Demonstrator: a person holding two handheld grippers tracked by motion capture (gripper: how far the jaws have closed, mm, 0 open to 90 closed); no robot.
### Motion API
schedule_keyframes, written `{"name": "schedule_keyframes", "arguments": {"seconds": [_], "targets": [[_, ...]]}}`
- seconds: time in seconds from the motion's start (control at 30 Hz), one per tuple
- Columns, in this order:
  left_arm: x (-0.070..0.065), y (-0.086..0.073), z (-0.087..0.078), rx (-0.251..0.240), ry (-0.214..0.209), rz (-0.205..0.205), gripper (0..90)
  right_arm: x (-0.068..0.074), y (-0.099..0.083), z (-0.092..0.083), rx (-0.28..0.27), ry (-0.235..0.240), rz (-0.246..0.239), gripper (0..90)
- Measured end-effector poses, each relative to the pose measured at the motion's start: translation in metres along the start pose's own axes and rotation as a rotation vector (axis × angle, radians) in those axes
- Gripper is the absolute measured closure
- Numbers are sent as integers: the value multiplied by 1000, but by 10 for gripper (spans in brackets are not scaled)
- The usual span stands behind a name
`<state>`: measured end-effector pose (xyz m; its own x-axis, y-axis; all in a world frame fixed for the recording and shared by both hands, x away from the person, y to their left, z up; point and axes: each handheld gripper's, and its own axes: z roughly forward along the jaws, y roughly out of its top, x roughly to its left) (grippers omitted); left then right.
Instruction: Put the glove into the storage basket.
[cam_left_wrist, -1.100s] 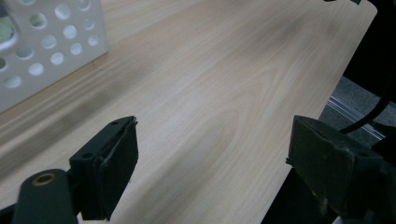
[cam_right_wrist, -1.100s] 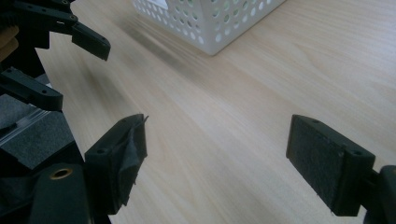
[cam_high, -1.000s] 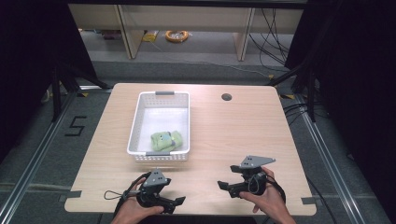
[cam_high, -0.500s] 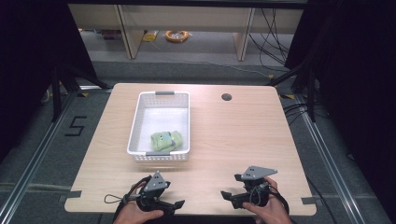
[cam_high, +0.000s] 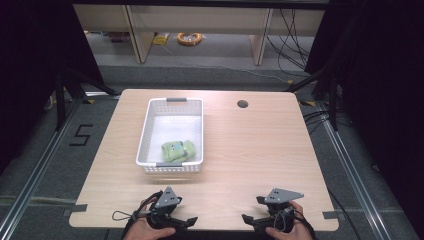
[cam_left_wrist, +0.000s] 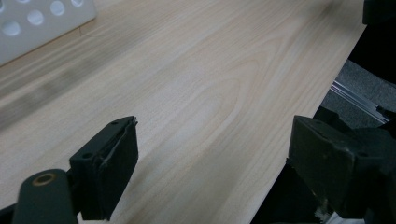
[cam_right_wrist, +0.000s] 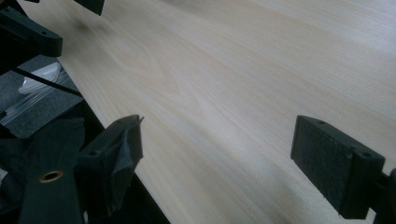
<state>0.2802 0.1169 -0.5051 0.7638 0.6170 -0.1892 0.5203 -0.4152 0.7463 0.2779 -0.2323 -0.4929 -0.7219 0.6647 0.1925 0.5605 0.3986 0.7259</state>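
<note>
A white perforated basket (cam_high: 171, 106) stands on the left-middle of the wooden table (cam_high: 250, 150). A green rolled cloth (cam_high: 177, 150) lies at the basket's near end. My left gripper (cam_high: 182, 220) rests at the table's near edge, in front of the basket, held by a hand. It is open, and in the left gripper view (cam_left_wrist: 215, 158) only bare wood lies between its jaws. My right gripper (cam_high: 252, 211) sits at the near edge further right. It is open too, with its jaws (cam_right_wrist: 217, 154) wide apart over bare wood.
A round cable hole (cam_high: 242, 104) is at the table's far right. A corner of the basket (cam_left_wrist: 32, 23) shows at the top left of the left gripper view. The table edge runs just beside both grippers. Shelving and cables lie on the floor beyond the table.
Both hands have drawn back toward the near edge of the table, the right gripper the most. Both grippers stay open and the basket and cloth have not moved.
</note>
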Motion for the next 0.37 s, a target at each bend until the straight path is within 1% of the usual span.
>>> {"name": "schedule_keyframes", "arguments": {"seconds": [0.03, 0.07, 0.1, 0.13, 0.2, 0.23, 0.27, 0.3, 0.33, 0.37], "targets": [[0, -1, 1, 4, 9, -20, 154, 0, 0, 0, 4, -2, -1, 177], [-1, -1, 1, -3, 1, -24, 154, 0, 0, 1, 2, 3, -12, 176], [0, -1, 0, -4, 1, -8, 154, 1, 0, 1, -1, 6, -4, 177], [1, -1, 0, -7, 0, -10, 154, 1, 0, 1, 2, 0, -15, 176], [0, -1, 1, -6, -1, -12, 154, 1, 0, 1, 6, -5, -14, 176], [0, -1, 1, -4, -3, -12, 154, 0, 0, 1, 5, -28, -27, 176], [0, -1, 1, 2, -1, -27, 154, 0, 0, 2, 6, -16, -24, 176], [0, -1, 1, -1, -5, -30, 154, 0, 0, 1, 13, -20, -13, 176], [0, -1, 2, -7, -4, -26, 154, -1, 0, 1, 9, -21, -18, 175], [3, 0, 0, 14, 6, 4, 154, -1, 0, 1, 9, -15, -19, 175]]}}
